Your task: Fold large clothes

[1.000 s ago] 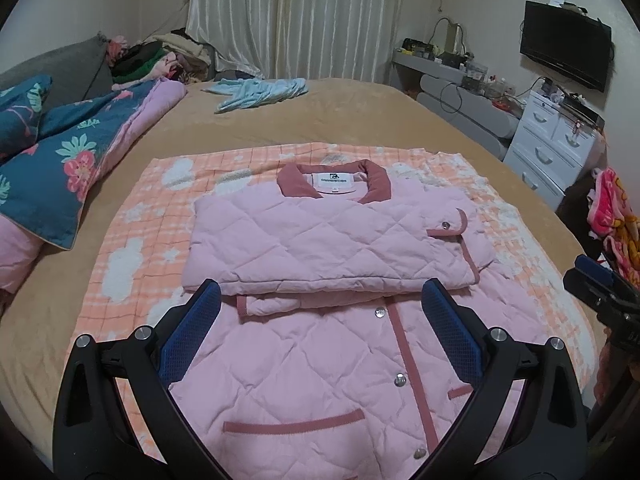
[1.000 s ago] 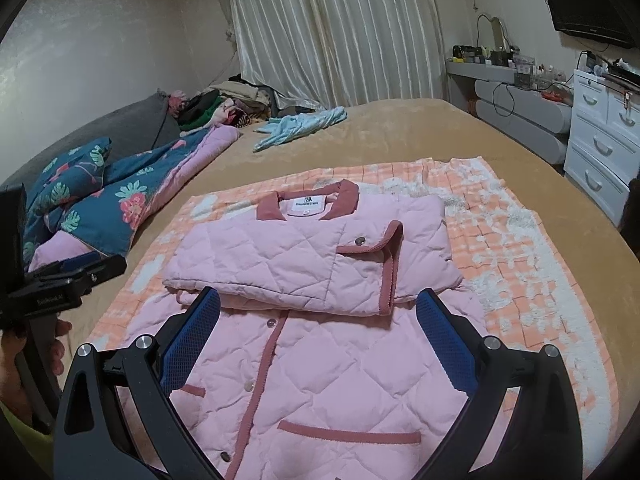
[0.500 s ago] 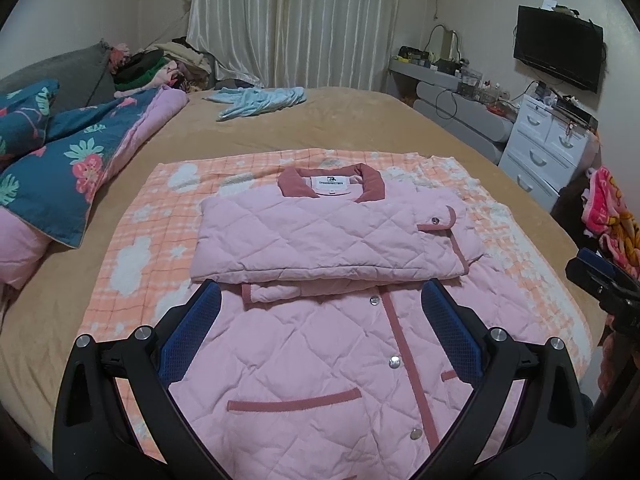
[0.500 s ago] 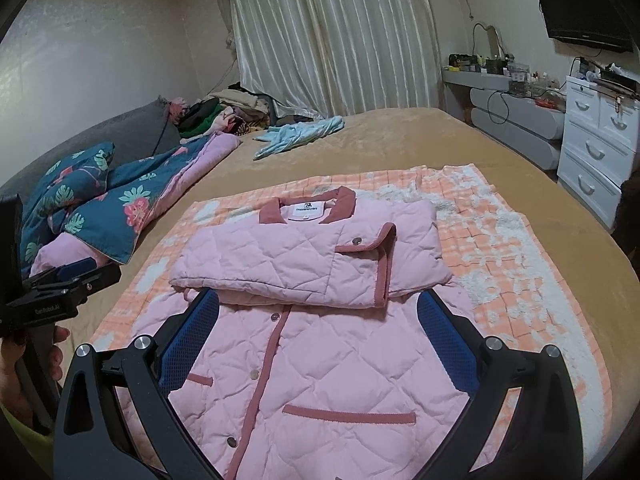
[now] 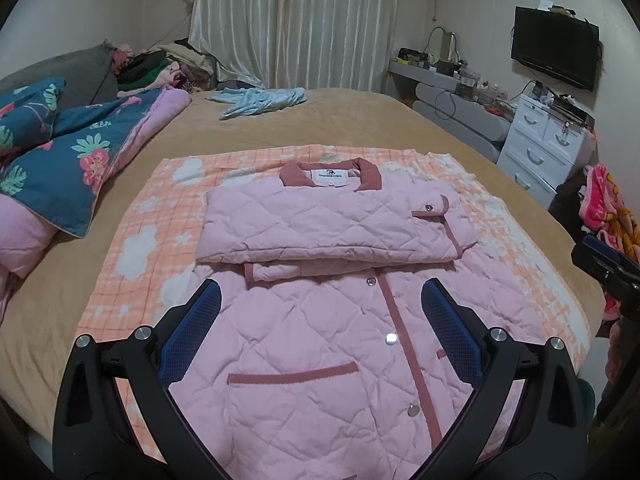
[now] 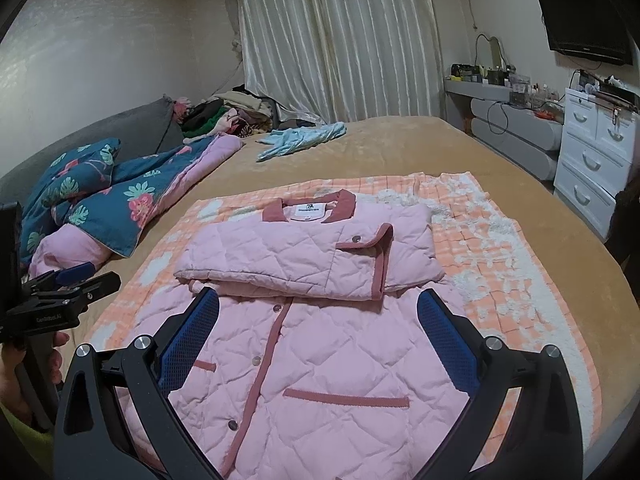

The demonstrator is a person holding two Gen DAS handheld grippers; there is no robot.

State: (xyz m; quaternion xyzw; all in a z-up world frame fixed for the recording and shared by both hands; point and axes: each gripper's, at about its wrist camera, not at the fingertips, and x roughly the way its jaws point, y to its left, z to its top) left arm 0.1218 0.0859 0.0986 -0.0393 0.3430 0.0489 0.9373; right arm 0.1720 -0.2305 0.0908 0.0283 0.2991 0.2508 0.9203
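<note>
I see pale curtains at the far wall, wall-mounted TV, white drawers, tan bed

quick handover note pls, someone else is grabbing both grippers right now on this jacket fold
Left gripper: open, holding nothing, above the jacket's lower half.
Right gripper: open, holding nothing, same spot from the other side.
The pink jacket lies front up on the orange blanket on the bed.
Done: both sleeves are folded across the chest, below the collar.
Left: fold the bottom half up over the sleeves, then tidy the edges.
</note>
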